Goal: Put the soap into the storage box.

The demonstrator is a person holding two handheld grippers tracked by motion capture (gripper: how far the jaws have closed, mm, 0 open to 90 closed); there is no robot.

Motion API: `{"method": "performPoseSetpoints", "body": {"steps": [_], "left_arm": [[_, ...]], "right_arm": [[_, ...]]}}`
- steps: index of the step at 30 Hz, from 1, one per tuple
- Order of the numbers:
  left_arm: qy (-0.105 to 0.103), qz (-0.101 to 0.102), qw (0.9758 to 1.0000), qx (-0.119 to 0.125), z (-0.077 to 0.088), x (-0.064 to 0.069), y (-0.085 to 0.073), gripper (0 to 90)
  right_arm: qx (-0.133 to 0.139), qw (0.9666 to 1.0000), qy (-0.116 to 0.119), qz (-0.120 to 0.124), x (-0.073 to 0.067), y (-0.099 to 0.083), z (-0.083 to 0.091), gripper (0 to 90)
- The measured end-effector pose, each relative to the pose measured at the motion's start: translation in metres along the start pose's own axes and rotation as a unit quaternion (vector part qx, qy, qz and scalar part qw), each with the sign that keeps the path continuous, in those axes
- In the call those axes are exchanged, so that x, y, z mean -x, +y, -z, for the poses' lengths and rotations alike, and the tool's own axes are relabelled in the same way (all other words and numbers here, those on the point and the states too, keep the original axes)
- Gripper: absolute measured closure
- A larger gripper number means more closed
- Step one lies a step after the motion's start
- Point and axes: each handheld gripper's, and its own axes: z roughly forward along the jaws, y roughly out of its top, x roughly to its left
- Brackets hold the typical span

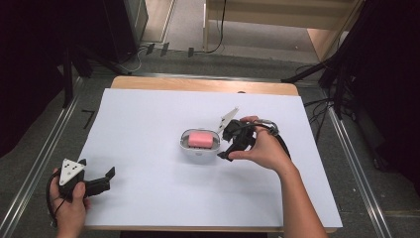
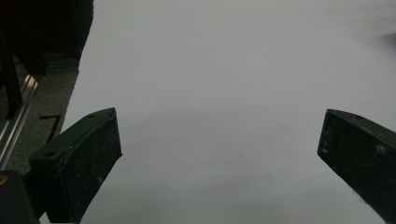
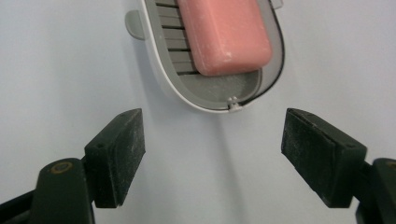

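A pink soap bar (image 1: 200, 139) (image 3: 224, 35) lies in a white oval soap dish (image 1: 184, 146) (image 3: 159, 60) with a grey slatted inside, at the middle of the table. My right gripper (image 1: 224, 144) (image 3: 212, 154) is just right of the dish, open, its jaws wide apart over bare white surface and a little short of the dish's rounded end. My left gripper (image 1: 110, 176) (image 2: 219, 154) rests near the table's front left corner, open, with nothing between its jaws.
The white sheet (image 1: 148, 198) covers the wooden table (image 1: 198, 83), whose far edge shows. Metal rails (image 1: 29, 173) run along both sides on the grey floor. Dark stands and cables (image 1: 327, 69) sit at the back right. In the left gripper view the sheet's edge (image 2: 81, 70) borders dark floor.
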Motion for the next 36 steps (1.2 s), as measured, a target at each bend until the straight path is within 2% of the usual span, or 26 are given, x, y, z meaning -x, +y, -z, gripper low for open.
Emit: {"method": "performPoseSetpoints", "body": {"steps": [1,2,5,8,9,19,26,33,36], "left_arm": [[0.000,0.000,1.0000,0.000,0.000,0.000,0.000,0.0],[0.000,0.000,1.0000,-0.001,0.000,0.000,0.000,0.0],[0.001,-0.001,1.0000,-0.003,0.000,0.000,0.000,0.0],[0.001,-0.002,1.0000,-0.005,0.000,0.000,0.000,0.0],[0.001,-0.001,1.0000,-0.005,0.000,0.000,0.000,0.0],[0.000,0.003,1.0000,-0.007,-0.001,0.000,0.001,0.0],[-0.001,0.003,1.0000,-0.009,-0.002,-0.001,0.001,0.0],[-0.001,0.006,0.9999,-0.009,-0.001,-0.001,0.001,0.0],[-0.001,0.006,0.9999,-0.010,-0.001,-0.001,0.001,0.0]], "right_arm": [[0.000,1.0000,0.000,0.000,0.000,0.000,0.000,22.6],[0.008,0.9998,0.003,-0.016,0.002,-0.005,0.002,22.0],[0.019,0.9995,0.005,-0.023,0.003,-0.010,0.003,19.6],[0.018,0.9994,-0.002,-0.030,0.002,-0.019,0.005,14.1],[0.022,0.9990,-0.003,-0.039,0.001,-0.025,0.006,13.7],[0.037,0.9973,-0.013,-0.062,-0.002,-0.058,0.011,13.6],[0.050,0.9938,-0.027,-0.096,-0.005,-0.091,0.013,13.6],[0.058,0.9919,-0.037,-0.107,-0.010,-0.114,0.015,13.3],[0.064,0.9902,-0.046,-0.116,-0.014,-0.128,0.016,13.2]]}}
